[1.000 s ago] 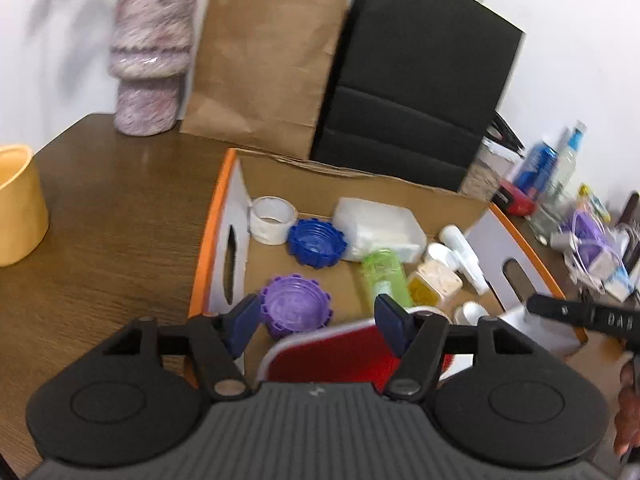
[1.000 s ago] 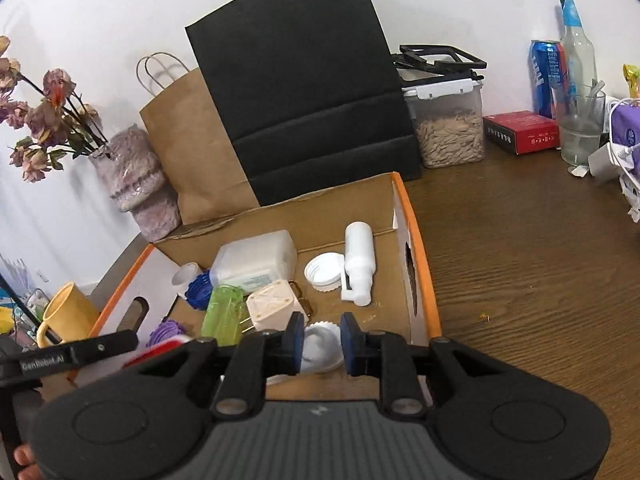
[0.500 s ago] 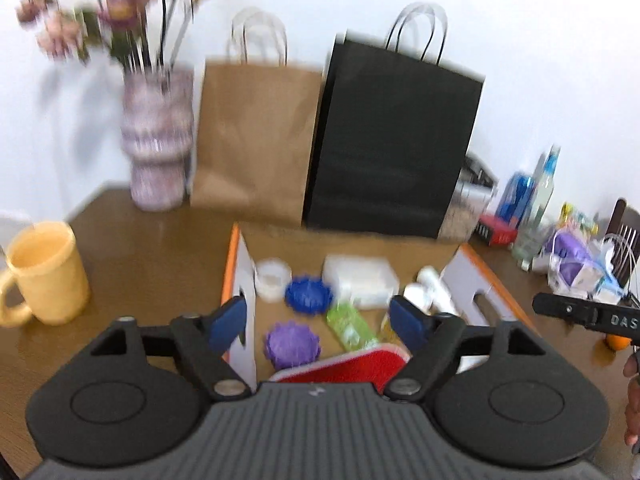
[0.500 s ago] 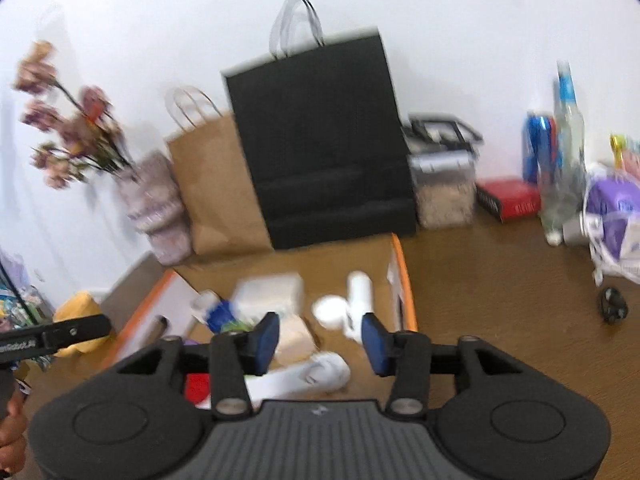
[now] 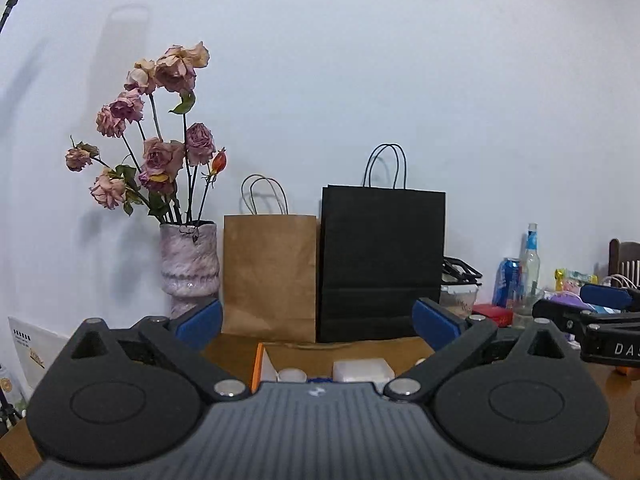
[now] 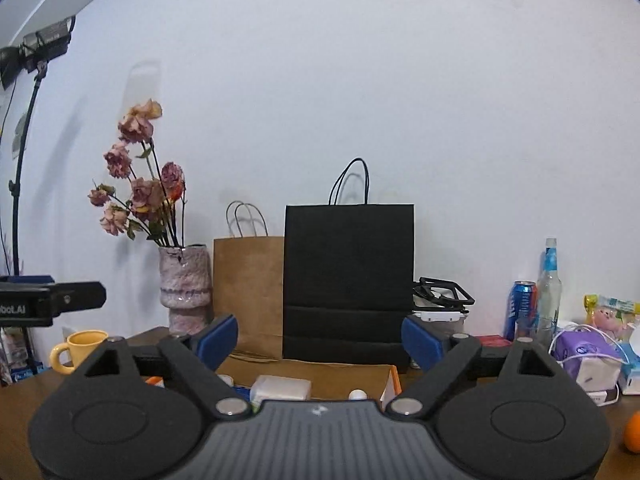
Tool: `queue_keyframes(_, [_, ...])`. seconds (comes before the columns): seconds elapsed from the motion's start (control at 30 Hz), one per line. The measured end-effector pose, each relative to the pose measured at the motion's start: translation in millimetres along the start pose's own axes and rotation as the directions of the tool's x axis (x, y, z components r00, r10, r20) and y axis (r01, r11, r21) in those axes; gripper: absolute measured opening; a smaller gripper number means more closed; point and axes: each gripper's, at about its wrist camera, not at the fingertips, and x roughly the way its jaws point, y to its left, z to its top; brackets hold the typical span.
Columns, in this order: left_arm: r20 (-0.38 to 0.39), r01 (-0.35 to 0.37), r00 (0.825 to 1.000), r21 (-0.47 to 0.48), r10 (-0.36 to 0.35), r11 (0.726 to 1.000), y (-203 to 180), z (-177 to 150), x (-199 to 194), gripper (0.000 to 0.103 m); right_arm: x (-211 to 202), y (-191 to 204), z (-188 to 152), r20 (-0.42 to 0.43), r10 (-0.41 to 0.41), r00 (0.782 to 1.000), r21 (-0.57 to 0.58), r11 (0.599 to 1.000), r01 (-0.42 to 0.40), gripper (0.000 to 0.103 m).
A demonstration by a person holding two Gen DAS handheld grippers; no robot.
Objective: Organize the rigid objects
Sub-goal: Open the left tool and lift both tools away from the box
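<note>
Several small rigid objects lie inside the cardboard box [image 5: 264, 354] with the orange edge: a white square container [image 5: 362, 370], a white roll [image 5: 292, 375] to its left, and something blue between them, mostly hidden. Just in front of the box, the left gripper [image 5: 316, 322] hovers with its fingers [image 5: 199, 322] spread wide and holding nothing. The right gripper [image 6: 320, 336] also hovers in front of the box, its fingers [image 6: 218, 338] wide apart and empty.

Directly behind the box stand a brown paper bag [image 5: 269, 276] and a black paper bag [image 5: 382, 264], side by side against the wall. Left of the brown bag is a pink vase [image 5: 189, 266] with dried roses. Left of the box, a yellow mug [image 6: 78, 349] sits on the wooden surface [image 6: 624, 468]. Right of the box are a clear bottle [image 6: 549, 292], a blue can [image 6: 520, 308] and an orange [image 6: 633, 432].
</note>
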Motion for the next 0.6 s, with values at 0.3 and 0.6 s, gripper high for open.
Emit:
queue_keyframes(0.3, [0.024, 0.050, 0.998, -0.015, -0.050, 0.999, -1.7, -0.3, -46.3, 0.103, -43.2, 3.1, 0.7, 0.026, -0.014, 1.000, 0.005, 1.000, 0.014, 0.092])
queue_keyframes(0.6, [0.032, 0.073, 0.997, 0.009, -0.073, 0.997, -6.4, -10.3, -124.7, 0.103, -121.7, 13.5, -4.4, 0.027, 0.005, 1.000, -0.004, 1.000, -0.005, 0.094])
